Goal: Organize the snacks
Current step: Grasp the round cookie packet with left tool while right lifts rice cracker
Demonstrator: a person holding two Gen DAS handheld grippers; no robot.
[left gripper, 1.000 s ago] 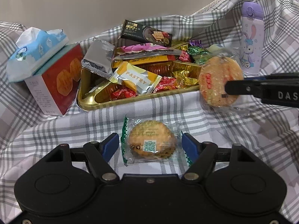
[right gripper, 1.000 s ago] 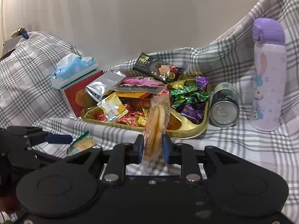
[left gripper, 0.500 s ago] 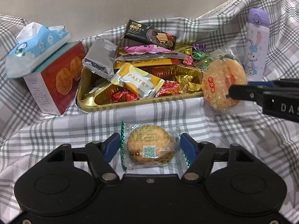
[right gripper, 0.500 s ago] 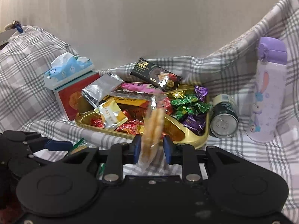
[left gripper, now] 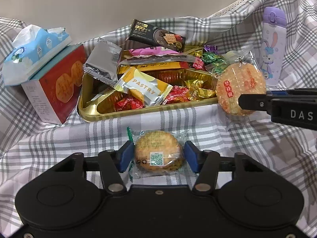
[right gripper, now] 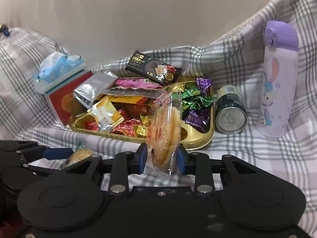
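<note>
Nearest me, my left gripper is closing around a wrapped round biscuit that lies flat on the checked cloth; the blue pads sit just beside the wrapper's edges and I cannot tell whether they press it. My right gripper is opening, with a clear-wrapped rice cracker standing on edge between its jaws; the left pad touches the wrapper while the right one stands a little apart, at the near right rim of the gold tray. Farther back, the tray holds a PASTRY packet, red and gold candies and green and purple sweets. Left of it stands a red box with a tissue pack on top. Far right, a can lies beside a purple bottle.
</note>
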